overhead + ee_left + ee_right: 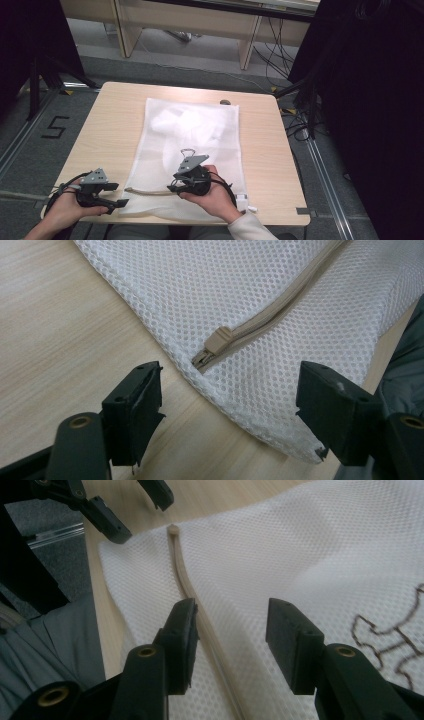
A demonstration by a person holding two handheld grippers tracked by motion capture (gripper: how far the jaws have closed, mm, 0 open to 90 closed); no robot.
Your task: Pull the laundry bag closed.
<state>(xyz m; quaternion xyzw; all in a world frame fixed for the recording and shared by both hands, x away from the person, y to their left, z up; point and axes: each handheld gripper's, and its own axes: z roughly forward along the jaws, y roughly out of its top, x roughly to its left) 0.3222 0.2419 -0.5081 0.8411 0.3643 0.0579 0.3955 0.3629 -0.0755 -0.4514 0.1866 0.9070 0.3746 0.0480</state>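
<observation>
A white mesh bag [190, 135] lies flat in the middle of the wooden table [110, 120]. A beige zipper [147, 191] runs along its near edge. The zipper's pull [220, 339] sits at the left end, close to the bag's corner. My left gripper [120, 195] rests open at that corner, and its jaws straddle the corner and the pull [230, 400] without touching them. My right gripper [172, 186] hovers over the bag's near edge and points left along the zipper [181, 575]. Its jaws stand apart [230, 630], and the zipper passes under the left one. Nothing is gripped.
A thin dark squiggle [385, 630] shows on the mesh right of my right gripper. A small dark object [225, 102] lies at the table's far edge. Bare wood flanks the bag on both sides. Cables and desk legs [247, 45] stand beyond the table.
</observation>
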